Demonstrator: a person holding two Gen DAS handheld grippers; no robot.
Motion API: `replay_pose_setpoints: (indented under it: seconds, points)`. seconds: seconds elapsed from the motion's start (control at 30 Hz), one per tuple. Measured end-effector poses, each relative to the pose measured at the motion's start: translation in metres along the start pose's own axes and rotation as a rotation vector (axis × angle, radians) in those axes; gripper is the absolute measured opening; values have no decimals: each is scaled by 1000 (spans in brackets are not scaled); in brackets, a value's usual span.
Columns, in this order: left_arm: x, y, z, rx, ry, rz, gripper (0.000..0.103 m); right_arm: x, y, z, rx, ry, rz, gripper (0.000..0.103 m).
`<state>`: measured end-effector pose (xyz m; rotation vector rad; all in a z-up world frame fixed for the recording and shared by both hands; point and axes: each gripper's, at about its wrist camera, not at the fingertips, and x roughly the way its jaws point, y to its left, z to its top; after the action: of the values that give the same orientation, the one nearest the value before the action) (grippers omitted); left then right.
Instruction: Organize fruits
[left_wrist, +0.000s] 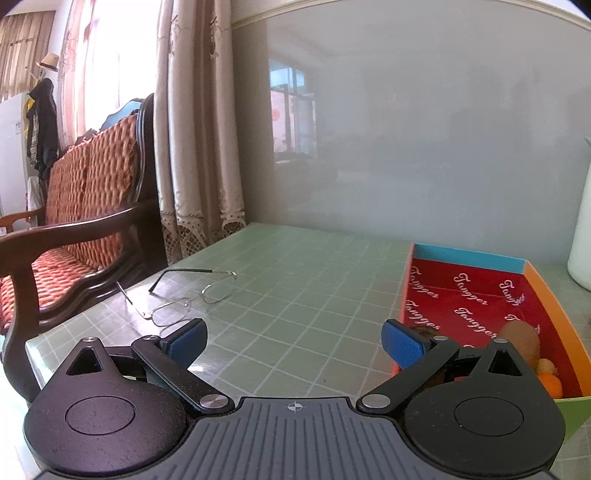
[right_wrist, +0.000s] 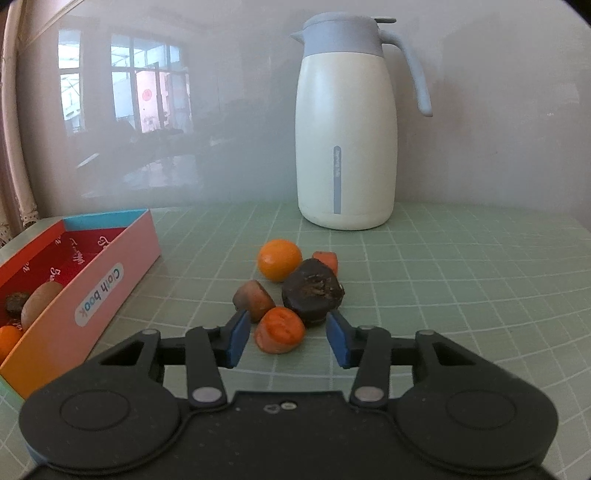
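Note:
In the right wrist view, several fruits lie in a cluster on the green gridded table: a round orange (right_wrist: 279, 259), a dark brown fruit (right_wrist: 313, 291), a wrinkled orange piece (right_wrist: 281, 330), a brownish-orange piece (right_wrist: 254, 300) and a small orange piece (right_wrist: 326, 259). My right gripper (right_wrist: 286, 341) is open, its blue pads either side of the wrinkled orange piece, apart from it. The open box with red lining (right_wrist: 92, 288) holds a kiwi (right_wrist: 40, 302), a dark fruit (right_wrist: 16, 301) and an orange (right_wrist: 9, 339). My left gripper (left_wrist: 295, 345) is open and empty over the table, left of the box (left_wrist: 480, 295).
A white and blue thermos jug (right_wrist: 347, 125) stands behind the fruits against the wall. Wire-framed glasses (left_wrist: 184, 295) lie on the table ahead-left of my left gripper. A wooden sofa with red cushions (left_wrist: 81, 221) stands beyond the table's left edge.

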<state>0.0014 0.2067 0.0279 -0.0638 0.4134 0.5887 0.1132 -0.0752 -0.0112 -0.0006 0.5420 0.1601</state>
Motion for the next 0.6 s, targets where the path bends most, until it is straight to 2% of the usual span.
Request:
replay_pose_setpoints:
  seconds: [0.2,0.23,0.3,0.6]
  points:
    - [0,-1,0,3,-1,-3,100,11,-2,0,34,46,13,39]
    - [0,-2,0,6,-1,-5,100,13,-3,1,43,52,17,34]
    - [0,-4,0,12,-3,-5,100,16,-3,0,47,74,22,29]
    - [-1,-3,0,8,-3,-7,100,8,9,2,21,57,49,28]
